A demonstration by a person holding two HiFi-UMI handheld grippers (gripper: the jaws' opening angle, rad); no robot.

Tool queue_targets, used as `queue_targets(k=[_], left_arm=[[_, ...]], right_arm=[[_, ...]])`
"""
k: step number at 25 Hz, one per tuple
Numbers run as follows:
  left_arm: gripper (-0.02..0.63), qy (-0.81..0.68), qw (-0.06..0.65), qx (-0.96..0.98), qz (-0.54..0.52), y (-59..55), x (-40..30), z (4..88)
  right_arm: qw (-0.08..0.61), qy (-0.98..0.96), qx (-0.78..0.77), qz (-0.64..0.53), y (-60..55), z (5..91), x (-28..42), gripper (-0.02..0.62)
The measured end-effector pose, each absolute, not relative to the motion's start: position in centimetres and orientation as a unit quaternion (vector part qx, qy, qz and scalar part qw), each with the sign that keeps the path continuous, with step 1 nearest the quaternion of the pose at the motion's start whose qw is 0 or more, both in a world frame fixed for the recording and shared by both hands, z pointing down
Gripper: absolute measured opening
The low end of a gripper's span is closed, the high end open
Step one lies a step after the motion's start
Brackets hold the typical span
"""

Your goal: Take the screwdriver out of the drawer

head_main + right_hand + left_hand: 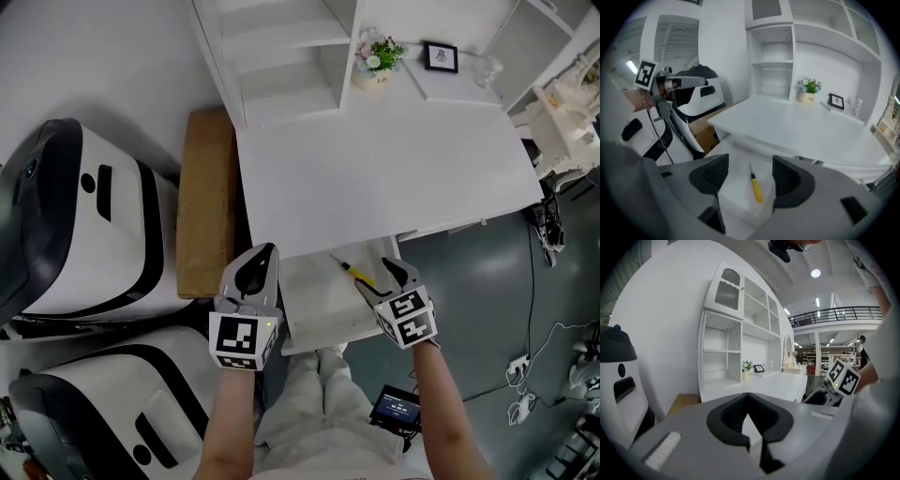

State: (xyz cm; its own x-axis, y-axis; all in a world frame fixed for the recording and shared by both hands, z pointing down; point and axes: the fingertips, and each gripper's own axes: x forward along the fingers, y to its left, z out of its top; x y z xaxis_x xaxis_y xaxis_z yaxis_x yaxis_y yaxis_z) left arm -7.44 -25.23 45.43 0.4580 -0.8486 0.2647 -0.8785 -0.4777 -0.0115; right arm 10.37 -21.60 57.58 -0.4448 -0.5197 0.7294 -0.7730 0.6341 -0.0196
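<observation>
A screwdriver (360,275) with a yellow handle lies loose in the open white drawer (314,305) under the white desk (375,159). My right gripper (378,279) hovers just over the drawer's right side, open, with the screwdriver (755,185) lying below, between its spread jaws (750,165). The drawer floor (733,187) shows under them. My left gripper (262,255) is held at the drawer's left edge. Its jaws (748,396) are shut on nothing and point toward the shelves.
White shelving (281,56) stands at the desk's back left, beside a flower pot (378,54) and a small picture frame (441,56). A cardboard box (206,216) and two white machines (75,216) sit on the left. Cables (544,356) lie on the floor at right.
</observation>
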Motion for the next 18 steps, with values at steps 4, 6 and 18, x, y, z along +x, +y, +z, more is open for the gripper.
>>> queue_targets(k=[4, 6, 18], left_arm=[[-0.002, -0.504, 0.068, 0.852, 0.122, -25.4, -7.4, 46.1], [-0.002, -0.504, 0.07, 0.852, 0.125, -25.5, -7.5, 46.4], [-0.002, -0.492, 0.064, 0.857, 0.141, -26.2, -7.0, 47.5]], right_arm=[[0.395, -0.824, 0.354, 0.198, -21.8, 60.9, 10.0, 0.295], [0.417, -0.819, 0.335, 0.208, -21.8, 62.8, 9.9, 0.295], [0.516, -0.779, 0.25, 0.255, -21.3, 72.4, 9.6, 0.291]])
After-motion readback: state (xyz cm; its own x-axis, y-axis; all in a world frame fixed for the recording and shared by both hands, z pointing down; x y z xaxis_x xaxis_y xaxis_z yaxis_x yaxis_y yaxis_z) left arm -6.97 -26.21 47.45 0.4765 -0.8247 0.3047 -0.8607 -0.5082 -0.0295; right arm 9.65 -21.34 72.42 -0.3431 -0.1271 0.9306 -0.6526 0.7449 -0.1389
